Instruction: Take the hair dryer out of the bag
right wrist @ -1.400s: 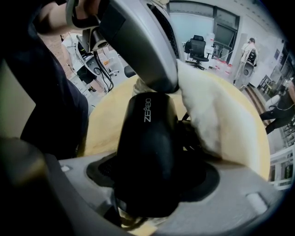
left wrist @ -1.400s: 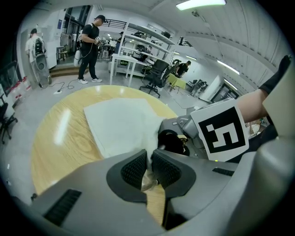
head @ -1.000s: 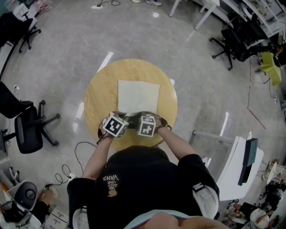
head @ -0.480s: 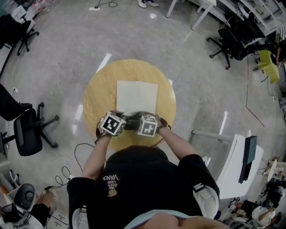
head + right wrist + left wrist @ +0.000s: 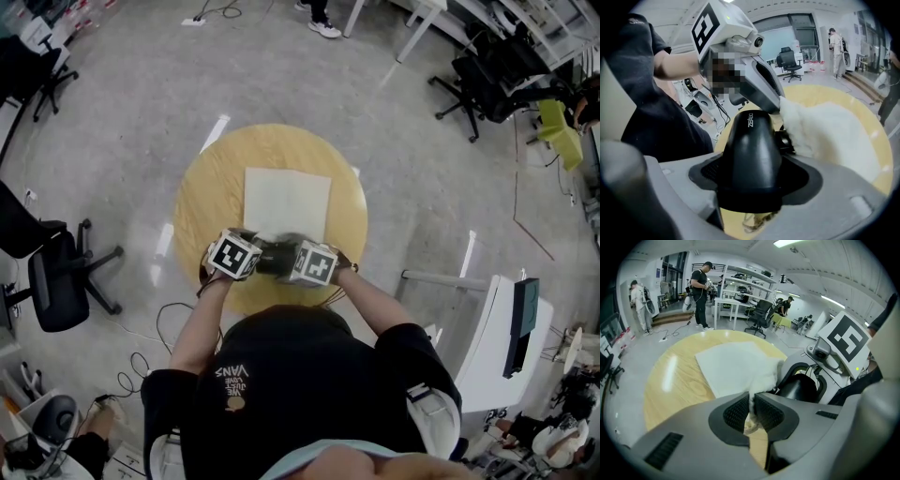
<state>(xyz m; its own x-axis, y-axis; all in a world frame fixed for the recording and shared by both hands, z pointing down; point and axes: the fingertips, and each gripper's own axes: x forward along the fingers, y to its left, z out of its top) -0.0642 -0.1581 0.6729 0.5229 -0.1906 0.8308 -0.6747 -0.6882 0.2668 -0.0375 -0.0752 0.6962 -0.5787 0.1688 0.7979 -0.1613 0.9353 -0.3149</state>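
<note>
— How many things are on the table (image 5: 211,187)?

— Two. One white cloth bag (image 5: 286,202) lies flat on the middle of the one round wooden top. One black hair dryer (image 5: 750,154) is at the bag's near end, by the table's near edge.

— And the tongs?

— Two, each with one marker cube. The left gripper (image 5: 751,411) has its jaws almost together, and a fold of the bag's near edge is pinched between the ribbed pads. The right gripper (image 5: 750,177) has its jaws set wide around the hair dryer's black barrel, with a pad pressing on each side.

— Is the dryer out of the bag?

— The barrel is bare in the right gripper view, and the cloth bunches just beside it on the right. Its far end meets the cloth there, and it may be partly covered; I can't tell from this angle.

— How close are the two grippers?

— In the head view they are side by side, cubes nearly touching, above the bag's near end.

— Anything else around?

— Three black office chairs on the grey floor, well apart from the table, and three people far back in the left gripper view.
</note>
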